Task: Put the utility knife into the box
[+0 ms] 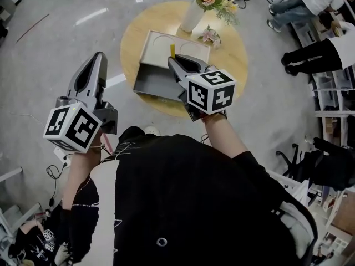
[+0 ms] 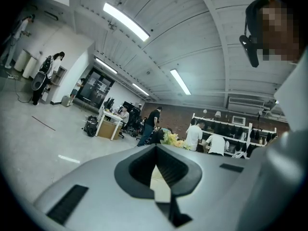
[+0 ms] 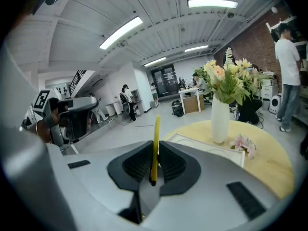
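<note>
A yellow utility knife (image 1: 172,50) stands upright between the jaws of my right gripper (image 1: 175,61), which is shut on it above the round yellow table (image 1: 238,60). In the right gripper view the utility knife (image 3: 155,136) rises from the right gripper (image 3: 153,171). The open grey box (image 1: 151,81) lies just below and left of that gripper, with its cream lid (image 1: 161,42) behind it; the lid (image 3: 207,146) also shows ahead of the jaws. My left gripper (image 1: 99,56) hangs over the floor left of the table, shut and empty; the left gripper (image 2: 156,170) points out at the room.
A white vase of flowers (image 1: 195,11) stands at the table's far edge, a small pink flower (image 1: 209,36) beside the lid. People (image 1: 316,54) and shelving (image 1: 333,93) are at the right. Cables (image 1: 55,173) lie on the grey floor at the left.
</note>
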`<control>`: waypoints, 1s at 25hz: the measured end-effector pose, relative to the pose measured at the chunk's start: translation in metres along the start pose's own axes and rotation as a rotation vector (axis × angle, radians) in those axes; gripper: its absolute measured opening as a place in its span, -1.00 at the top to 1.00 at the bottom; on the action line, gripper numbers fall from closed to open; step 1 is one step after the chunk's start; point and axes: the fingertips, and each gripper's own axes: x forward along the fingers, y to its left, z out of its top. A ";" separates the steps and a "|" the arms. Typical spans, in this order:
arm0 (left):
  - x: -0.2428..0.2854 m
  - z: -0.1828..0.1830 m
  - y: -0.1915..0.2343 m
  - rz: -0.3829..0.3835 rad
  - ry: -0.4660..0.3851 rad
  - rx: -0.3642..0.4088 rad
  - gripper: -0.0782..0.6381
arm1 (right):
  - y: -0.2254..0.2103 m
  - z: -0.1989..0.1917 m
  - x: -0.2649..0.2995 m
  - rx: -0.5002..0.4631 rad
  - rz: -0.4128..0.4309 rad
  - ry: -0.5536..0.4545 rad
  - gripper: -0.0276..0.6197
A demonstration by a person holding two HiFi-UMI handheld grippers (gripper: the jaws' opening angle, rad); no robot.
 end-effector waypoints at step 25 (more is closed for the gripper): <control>-0.004 -0.005 0.015 0.036 0.000 -0.035 0.75 | -0.008 -0.112 0.027 -0.066 0.071 0.412 0.78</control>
